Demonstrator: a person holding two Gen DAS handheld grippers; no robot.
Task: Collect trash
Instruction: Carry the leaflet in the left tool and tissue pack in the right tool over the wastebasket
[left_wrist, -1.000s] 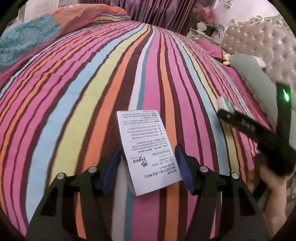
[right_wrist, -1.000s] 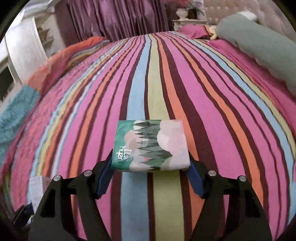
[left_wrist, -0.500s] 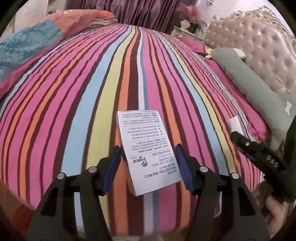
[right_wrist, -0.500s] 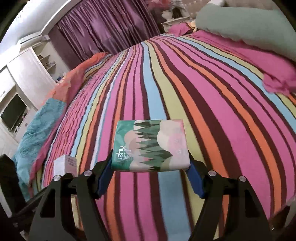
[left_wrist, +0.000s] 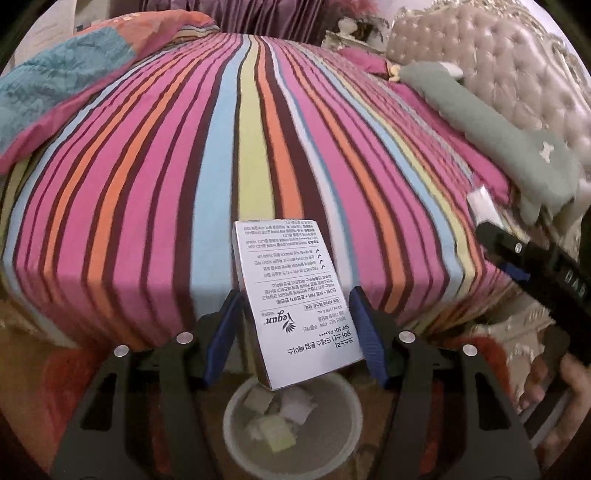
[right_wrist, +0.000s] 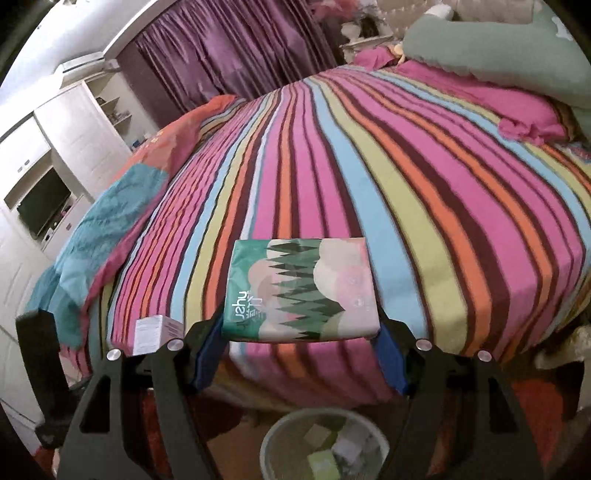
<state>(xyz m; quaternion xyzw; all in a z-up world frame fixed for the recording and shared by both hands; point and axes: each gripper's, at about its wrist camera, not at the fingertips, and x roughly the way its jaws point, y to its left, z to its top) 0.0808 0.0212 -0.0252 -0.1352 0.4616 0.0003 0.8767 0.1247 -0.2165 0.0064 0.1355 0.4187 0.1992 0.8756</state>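
Note:
My left gripper (left_wrist: 295, 332) is shut on a white printed carton (left_wrist: 295, 295) and holds it in the air above a round mesh wastebasket (left_wrist: 347, 402) with several scraps inside. My right gripper (right_wrist: 301, 354) is shut on a green tissue pack (right_wrist: 301, 291) with a mountain print, held above the same wastebasket (right_wrist: 280, 435) on the floor. The left gripper's carton also shows at the lower left of the right wrist view (right_wrist: 151, 334). The right gripper shows at the right edge of the left wrist view (left_wrist: 532, 258).
The bed with a striped cover (left_wrist: 258, 147) lies ahead, its edge just beyond the basket. A green bolster (left_wrist: 480, 118) and tufted headboard (left_wrist: 517, 62) are at the right. A folded quilt (right_wrist: 110, 206), white wardrobe (right_wrist: 74, 140) and purple curtain (right_wrist: 229, 48) are further back.
Both grippers have pulled back from over the bed to beyond its edge, still holding their items. The wastebasket has come into view beneath them.

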